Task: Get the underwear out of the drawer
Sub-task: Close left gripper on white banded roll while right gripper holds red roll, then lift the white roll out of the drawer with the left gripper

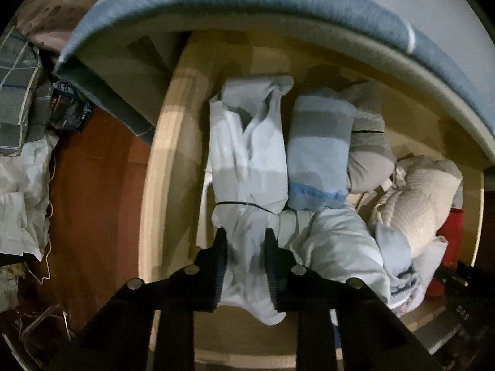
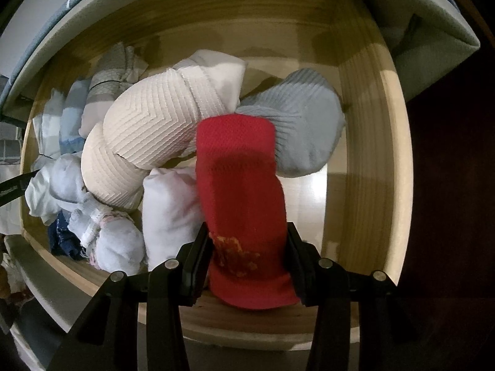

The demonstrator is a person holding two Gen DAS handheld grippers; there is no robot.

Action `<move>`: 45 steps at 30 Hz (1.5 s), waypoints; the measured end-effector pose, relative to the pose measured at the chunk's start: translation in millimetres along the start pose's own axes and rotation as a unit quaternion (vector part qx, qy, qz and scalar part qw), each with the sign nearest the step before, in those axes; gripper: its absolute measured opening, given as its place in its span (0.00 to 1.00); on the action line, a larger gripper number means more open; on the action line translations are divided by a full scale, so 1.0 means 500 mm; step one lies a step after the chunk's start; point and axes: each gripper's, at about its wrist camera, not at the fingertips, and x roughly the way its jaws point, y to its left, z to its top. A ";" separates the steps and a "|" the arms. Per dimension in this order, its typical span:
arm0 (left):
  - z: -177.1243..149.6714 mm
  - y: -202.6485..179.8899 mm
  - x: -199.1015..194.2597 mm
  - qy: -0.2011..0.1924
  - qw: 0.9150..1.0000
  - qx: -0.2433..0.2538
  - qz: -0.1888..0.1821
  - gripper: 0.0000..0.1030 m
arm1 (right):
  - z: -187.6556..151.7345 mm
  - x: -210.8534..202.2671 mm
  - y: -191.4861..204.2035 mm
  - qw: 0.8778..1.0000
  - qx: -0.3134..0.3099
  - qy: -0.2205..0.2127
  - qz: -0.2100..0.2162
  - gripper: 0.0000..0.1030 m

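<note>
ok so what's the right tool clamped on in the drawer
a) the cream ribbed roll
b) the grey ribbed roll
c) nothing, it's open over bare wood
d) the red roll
d: in the right wrist view the right tool has both fingers pressed against the sides of the red roll, while the cream ribbed roll and grey ribbed roll lie further back in the drawer, untouched.

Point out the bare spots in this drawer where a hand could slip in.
Bare drawer floor shows between the red roll and the right drawer wall. Another strip lies behind the grey ribbed roll, toward the back wall. The left half is crowded: cream ribbed rolls and white bundles lie packed together.
</note>
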 end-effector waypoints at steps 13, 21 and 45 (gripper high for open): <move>-0.002 -0.004 -0.010 -0.009 1.000 0.007 -0.003 0.26 | -0.001 -0.002 0.000 1.000 0.001 0.000 -0.007 0.40; 0.022 0.011 0.010 -0.003 1.000 0.000 -0.006 0.46 | -0.003 0.007 -0.003 1.000 0.004 0.002 -0.001 0.41; 0.033 0.011 0.028 -0.004 1.000 0.012 -0.009 0.21 | -0.001 0.013 -0.014 1.000 0.010 0.008 0.007 0.42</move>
